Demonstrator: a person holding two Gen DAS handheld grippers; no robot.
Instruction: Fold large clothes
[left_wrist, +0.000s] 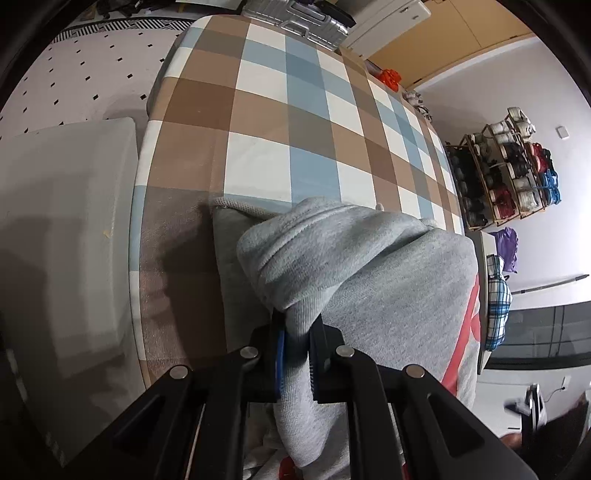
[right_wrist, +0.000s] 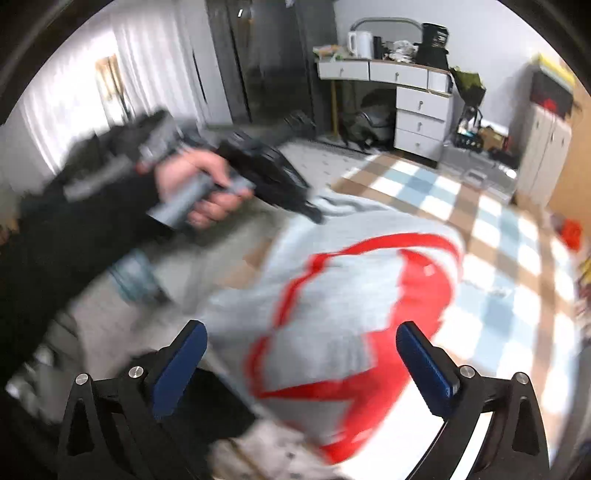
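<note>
A: While looking along the left gripper (left_wrist: 297, 332), clenched or released?

B: Clenched. Pinching a bunched fold of the grey sweatshirt (left_wrist: 369, 258) between the pads, with cloth draped over both fingers.

A: And lying where, that sweatshirt?

B: Heaped on the near end of the checked bedcover (left_wrist: 280, 110), right of centre. Lifted into a hump at the pinch, with the rest resting on the cover. Large red print (right_wrist: 424, 295) facing up, seen from the right wrist.

A: Then the right gripper (right_wrist: 301, 326)?

B: Released. Spread wide, blue pads well apart, hanging above the near part of the red print. Gripping nothing, touching no cloth as far as visible. Much blur in that view.

A: Anything of the person?

B: Left hand (right_wrist: 199, 192) wrapped round a grey handle at far left, dark sleeve (right_wrist: 74, 229) behind it, black fingers of that tool reaching down to the far left edge of the grey cloth.

A: Around the bed?

B: White pillow (left_wrist: 66, 221) left of the cover, silver suitcase (left_wrist: 295, 18) past the far end, shoe rack (left_wrist: 506, 173) against the right wall, white desk with drawers (right_wrist: 406, 77) far across the room.
</note>
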